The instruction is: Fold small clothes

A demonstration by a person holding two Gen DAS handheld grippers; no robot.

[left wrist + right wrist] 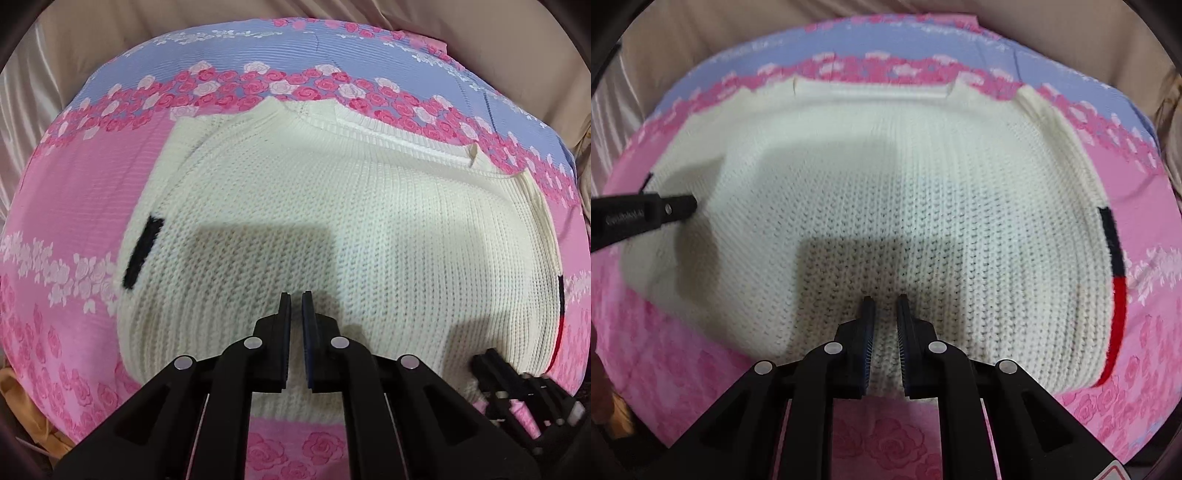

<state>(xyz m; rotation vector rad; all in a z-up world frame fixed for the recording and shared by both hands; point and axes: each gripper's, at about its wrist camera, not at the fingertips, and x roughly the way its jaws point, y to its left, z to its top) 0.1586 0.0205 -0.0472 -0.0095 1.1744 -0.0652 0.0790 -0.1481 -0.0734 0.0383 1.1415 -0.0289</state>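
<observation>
Done: your sweater lies with sleeves folded in
Left: fold it in half
Grippers: left, right nearly closed, empty

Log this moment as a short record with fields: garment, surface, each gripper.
garment: cream knit sweater, lying flat with sleeves folded in, neckline at the far edge
trim: black and red stripe on its right edge
surface: pink rose-print sheet
left gripper: over the near hem, narrow gap, holding nothing
right gripper: same, over the near hem
</observation>
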